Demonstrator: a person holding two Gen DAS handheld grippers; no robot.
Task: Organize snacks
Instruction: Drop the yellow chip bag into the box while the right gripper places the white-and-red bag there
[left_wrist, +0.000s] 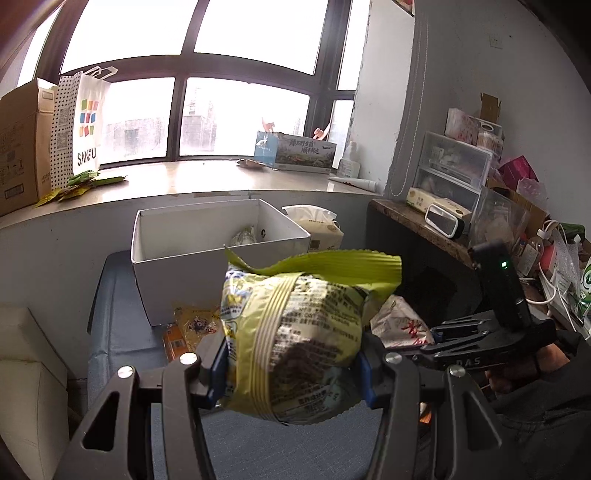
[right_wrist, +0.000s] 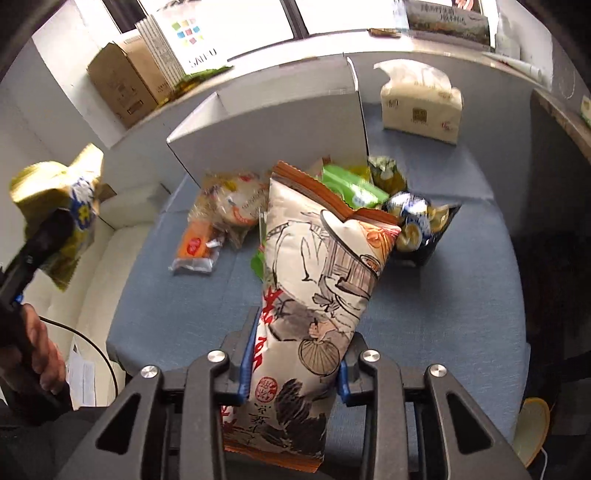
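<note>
Snacks are the subject here: loose packets on a blue cloth-covered surface (right_wrist: 443, 295), to be gathered into an open white cardboard box (left_wrist: 221, 251).

In the left wrist view, the left gripper (left_wrist: 295, 373) is clenched on a crinkled yellow-green foil snack bag (left_wrist: 291, 332), its blue pads pressing the bag from both sides. The bag hangs in the lower centre of the frame, in front of the box and not yet over it. Inside the box, near its far right corner, one pale wrapped item (left_wrist: 243, 236) shows, so some sorting looks done.

In the right wrist view, the right gripper (right_wrist: 293, 373) grasps a tall white snack bag printed with ink drawings and red characters (right_wrist: 317, 280), filling the centre of the frame and tilted up away from the cloth.

Beyond it, in the middle of the frame against the box wall, several packets remain: a clear pack with an orange label (right_wrist: 197, 247), a pale round-printed bag (right_wrist: 236, 203), a bright green packet (right_wrist: 351, 184) and a dark bag with blue and yellow print (right_wrist: 417, 225).

As a judgement, the task is early to midway: two bags are in hand, at least four still lie outside the box.
</note>
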